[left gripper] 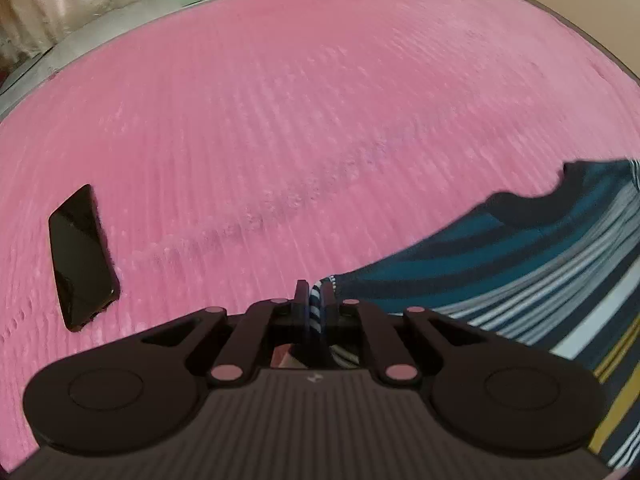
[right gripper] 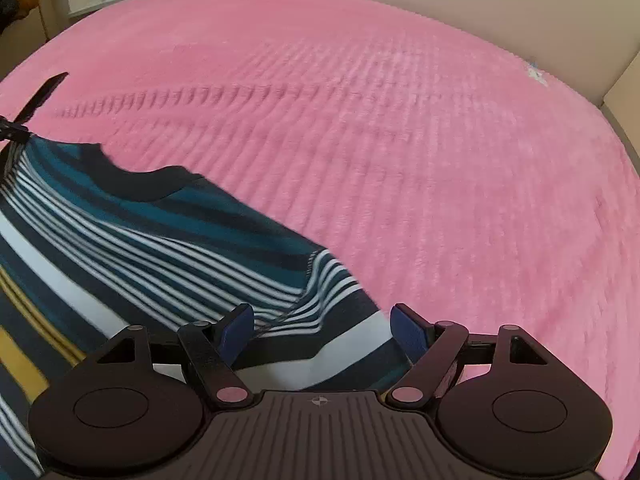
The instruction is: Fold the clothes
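Note:
A striped shirt [left gripper: 520, 264] in teal, navy, white and mustard, with a dark collar [right gripper: 144, 184], is spread over the pink bedspread [left gripper: 320, 120]. My left gripper [left gripper: 316, 304] is shut on a pinch of the shirt's striped edge, and the cloth trails off to the right. In the right wrist view my right gripper [right gripper: 324, 328] is open, its blue pads [right gripper: 238, 326] wide apart, with the shirt's [right gripper: 160, 248] sleeve seam lying between them. The left gripper [right gripper: 12, 132] shows at the far left, holding the shirt's other corner.
A black phone [left gripper: 80, 256] lies on the bedspread left of my left gripper; it shows in the right wrist view as a dark slab [right gripper: 46, 92]. A beige headboard [right gripper: 480, 12] borders the bed's far side. A floor and curtains [left gripper: 48, 8] lie beyond the bed.

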The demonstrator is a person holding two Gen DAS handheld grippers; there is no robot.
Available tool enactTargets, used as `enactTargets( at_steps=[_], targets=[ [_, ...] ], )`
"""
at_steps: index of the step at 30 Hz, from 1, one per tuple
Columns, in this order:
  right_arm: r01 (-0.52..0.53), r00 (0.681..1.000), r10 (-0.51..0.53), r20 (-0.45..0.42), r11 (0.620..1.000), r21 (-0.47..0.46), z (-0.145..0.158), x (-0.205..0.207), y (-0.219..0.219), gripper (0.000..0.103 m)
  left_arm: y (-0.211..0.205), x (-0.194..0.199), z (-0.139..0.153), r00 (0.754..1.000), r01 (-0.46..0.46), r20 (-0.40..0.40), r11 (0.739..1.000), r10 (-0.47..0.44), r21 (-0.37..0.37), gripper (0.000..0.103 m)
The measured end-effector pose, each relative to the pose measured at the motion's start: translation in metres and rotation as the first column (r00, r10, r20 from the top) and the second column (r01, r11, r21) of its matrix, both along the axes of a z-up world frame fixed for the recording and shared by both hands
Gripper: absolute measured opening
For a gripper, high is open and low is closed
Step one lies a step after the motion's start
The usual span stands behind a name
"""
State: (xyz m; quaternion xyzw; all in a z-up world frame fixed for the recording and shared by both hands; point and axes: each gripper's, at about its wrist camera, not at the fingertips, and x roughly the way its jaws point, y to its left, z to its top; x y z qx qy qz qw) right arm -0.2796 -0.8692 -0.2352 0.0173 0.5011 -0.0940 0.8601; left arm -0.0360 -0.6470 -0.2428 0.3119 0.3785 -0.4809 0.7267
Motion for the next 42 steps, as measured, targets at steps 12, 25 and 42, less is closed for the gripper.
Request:
enactTargets(
  at_steps=[12, 25, 42],
  targets=[
    [0.004, 0.998, 0.007, -0.062, 0.985, 0.173, -0.009, -0.090, 0.049, 0.078, 0.143, 0.003, 0.041, 0.988, -0.152, -0.010, 0.988, 0.153, 0.025, 0.035],
    [0.128, 0.979, -0.135, -0.156, 0.990, -0.052, 0.007, -0.135, 0.123, 0.078, 0.361, 0.011, 0.028, 0.929, -0.370, 0.086, 0.897, 0.360, 0.241, 0.047],
    [-0.049, 0.991, 0.056, -0.121, 0.997, 0.067, -0.001, -0.082, 0.349, 0.078, 0.451, 0.070, -0.009, 0.803, -0.572, -0.162, 0.818, 0.574, 0.066, 0.007]
  ],
)
